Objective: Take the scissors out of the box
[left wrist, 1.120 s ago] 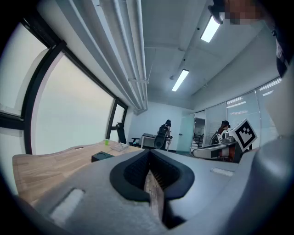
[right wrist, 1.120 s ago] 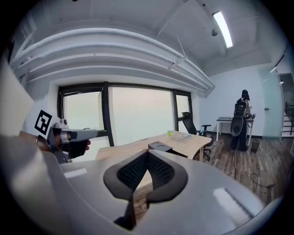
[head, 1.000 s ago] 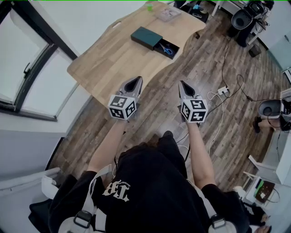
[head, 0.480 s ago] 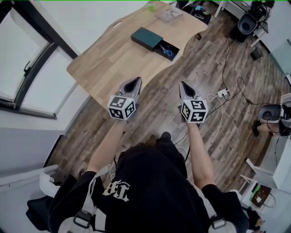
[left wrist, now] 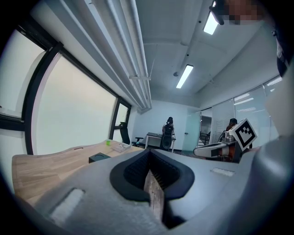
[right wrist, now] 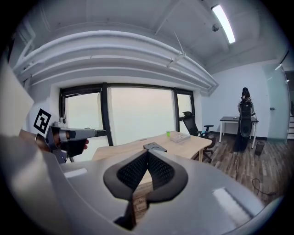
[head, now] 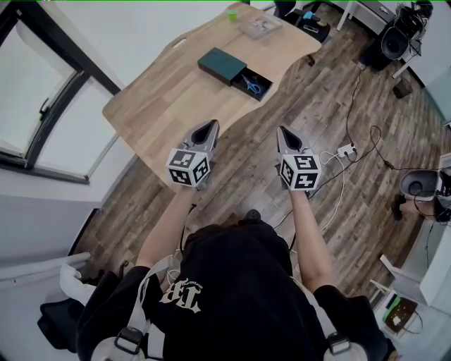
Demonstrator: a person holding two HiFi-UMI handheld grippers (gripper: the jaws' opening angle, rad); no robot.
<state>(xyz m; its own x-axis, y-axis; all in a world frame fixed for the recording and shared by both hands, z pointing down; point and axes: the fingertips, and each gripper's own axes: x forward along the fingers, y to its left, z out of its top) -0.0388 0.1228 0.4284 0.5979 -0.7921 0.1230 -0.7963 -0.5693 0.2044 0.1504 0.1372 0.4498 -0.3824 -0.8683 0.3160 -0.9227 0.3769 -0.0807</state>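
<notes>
Head view — dark green box (head: 223, 63) lies on the wooden surface (head: 162, 99), with its black tray (head: 263, 77) slid out at one end. Blue-handled scissors (head: 252, 86) lie in that tray, not yet taken. Both the left tongs (head: 211, 125) and right tongs (head: 281, 131) are closed with nothing between the jaws — side by side, well apart from the box, tips toward it. Small green cup (head: 231, 13) sits beyond the box.

Blue-handled scissors (head: 253, 86) in open box (head: 224, 65)
</notes>
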